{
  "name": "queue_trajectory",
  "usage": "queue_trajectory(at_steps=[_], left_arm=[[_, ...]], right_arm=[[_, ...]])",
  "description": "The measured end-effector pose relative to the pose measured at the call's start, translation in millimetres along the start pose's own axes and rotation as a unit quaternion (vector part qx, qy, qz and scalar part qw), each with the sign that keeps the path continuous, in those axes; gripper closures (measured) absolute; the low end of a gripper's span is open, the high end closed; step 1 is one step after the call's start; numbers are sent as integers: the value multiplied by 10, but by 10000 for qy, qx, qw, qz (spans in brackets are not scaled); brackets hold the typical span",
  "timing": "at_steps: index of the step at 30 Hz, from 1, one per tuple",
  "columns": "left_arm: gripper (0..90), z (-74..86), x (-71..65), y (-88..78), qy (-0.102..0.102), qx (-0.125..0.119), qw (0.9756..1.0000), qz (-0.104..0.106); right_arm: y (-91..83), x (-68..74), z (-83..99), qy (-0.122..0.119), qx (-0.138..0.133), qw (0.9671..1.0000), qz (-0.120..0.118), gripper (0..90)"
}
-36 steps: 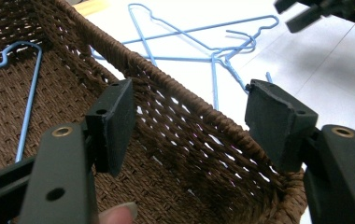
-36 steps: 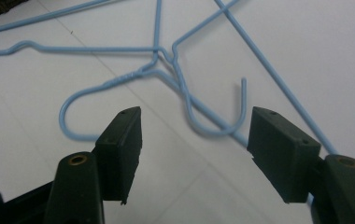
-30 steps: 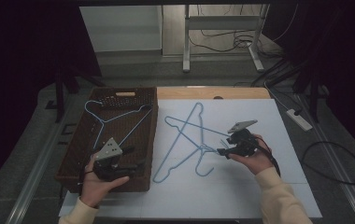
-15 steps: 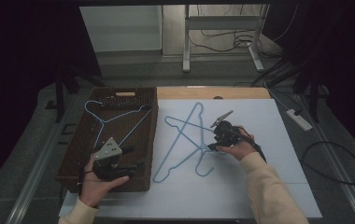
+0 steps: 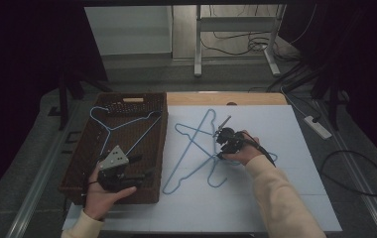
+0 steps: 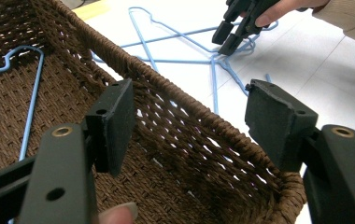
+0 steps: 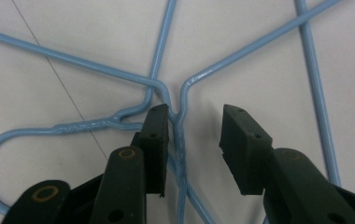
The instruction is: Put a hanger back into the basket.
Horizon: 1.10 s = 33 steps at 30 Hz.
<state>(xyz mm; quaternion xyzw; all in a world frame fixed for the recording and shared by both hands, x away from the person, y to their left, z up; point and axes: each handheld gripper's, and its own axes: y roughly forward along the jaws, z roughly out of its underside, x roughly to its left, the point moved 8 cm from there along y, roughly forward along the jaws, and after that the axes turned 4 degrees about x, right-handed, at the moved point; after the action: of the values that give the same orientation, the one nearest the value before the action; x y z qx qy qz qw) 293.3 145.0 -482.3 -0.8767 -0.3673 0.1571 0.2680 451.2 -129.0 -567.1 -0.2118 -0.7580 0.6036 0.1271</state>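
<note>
Two light blue wire hangers [image 5: 196, 131] lie crossed on the white table top [image 5: 295, 148]. My right gripper [image 5: 221, 145] points down at their necks. In the right gripper view its jaws [image 7: 196, 116] straddle one twisted neck [image 7: 181, 135], which sits against the left pad while the right pad stands clear. These jaws have just been closing. The other hanger's hook [image 7: 7, 140] curls off to the left. A third blue hanger [image 5: 122, 124] lies in the brown wicker basket [image 5: 85, 148]. My left gripper [image 5: 142, 167] rests open in the basket's near corner, holding nothing.
In the left gripper view the basket's rim [image 6: 166, 84] runs between the open jaws [image 6: 192, 100], with the right gripper [image 6: 234, 30] beyond it. A power strip [image 5: 318, 126] and cables lie on the floor at the right. A table frame [image 5: 236, 29] stands behind.
The right hand has moved left across the table from beside the hangers onto their crossed necks, and its jaws have narrowed. The left hand and the basket have stayed put.
</note>
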Motion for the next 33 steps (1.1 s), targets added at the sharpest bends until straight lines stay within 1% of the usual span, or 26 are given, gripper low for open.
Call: queue_trajectory(at_steps=[1,3,4,6,8,9,11,12,16,17,19,23,24,26,27,28,29,30,31,32,33], left_arm=[[345,-2,-3,0,10,-2,10000,6],[345,-4,-7,0,13,0,10000,10],[345,-4,-7,0,13,0,10000,10],[345,-6,-9,1,14,-4,10000,8],[345,-6,-8,-1,16,-6,10000,11],[345,-7,-8,-1,17,-6,10000,11],[345,-7,-6,-2,16,-10,10000,10],[345,-7,-5,-1,16,-8,10000,10],[346,-9,-7,2,18,-4,10000,10],[345,-9,-8,0,19,0,10000,8],[346,-17,-12,-8,18,-20,10000,5],[347,-25,-16,-13,26,-36,10000,-3],[348,-30,-20,-14,35,-51,10000,-9],[349,-34,-24,-16,49,-51,10000,-14],[348,-35,-26,-17,53,-54,10000,-16],[349,-35,-26,-17,53,-54,10000,-16],[349,-38,-30,-21,52,-59,10000,-15],[350,-40,-31,-23,44,-65,10000,-19],[350,-42,-33,-25,48,-69,10000,-23],[350,-49,-37,-28,62,-79,9999,-28],[350,-53,-40,-30,63,-83,9999,-29]], right_arm=[[0,0,0,0,0,10000,0,631],[14,6,-27,-54,160,9999,-25,650],[14,6,-27,-54,160,9999,-25,650],[23,5,-30,-72,262,9996,-10,661],[40,-6,-32,-39,313,9995,21,684],[61,-18,-17,-46,401,9991,99,691],[64,-16,-17,44,396,9992,-15,739],[62,-1,-16,57,393,9992,-104,800],[62,15,-22,58,415,9991,-107,827],[59,22,-23,78,434,9990,-81,849],[43,20,-9,32,452,9990,-30,861],[-10,15,5,90,334,9994,-38,863],[-67,13,16,162,261,9995,-21,864],[-125,5,33,264,182,9995,18,864],[-161,-2,40,299,112,9995,17,865],[-161,-2,40,299,112,9995,17,865],[-187,-9,45,315,48,9995,26,865],[-262,-14,74,370,-112,9993,14,865],[-262,-14,74,370,-112,9993,14,865],[-325,-11,107,399,-240,9989,-13,865],[-353,-7,124,426,-302,9986,6,866]])
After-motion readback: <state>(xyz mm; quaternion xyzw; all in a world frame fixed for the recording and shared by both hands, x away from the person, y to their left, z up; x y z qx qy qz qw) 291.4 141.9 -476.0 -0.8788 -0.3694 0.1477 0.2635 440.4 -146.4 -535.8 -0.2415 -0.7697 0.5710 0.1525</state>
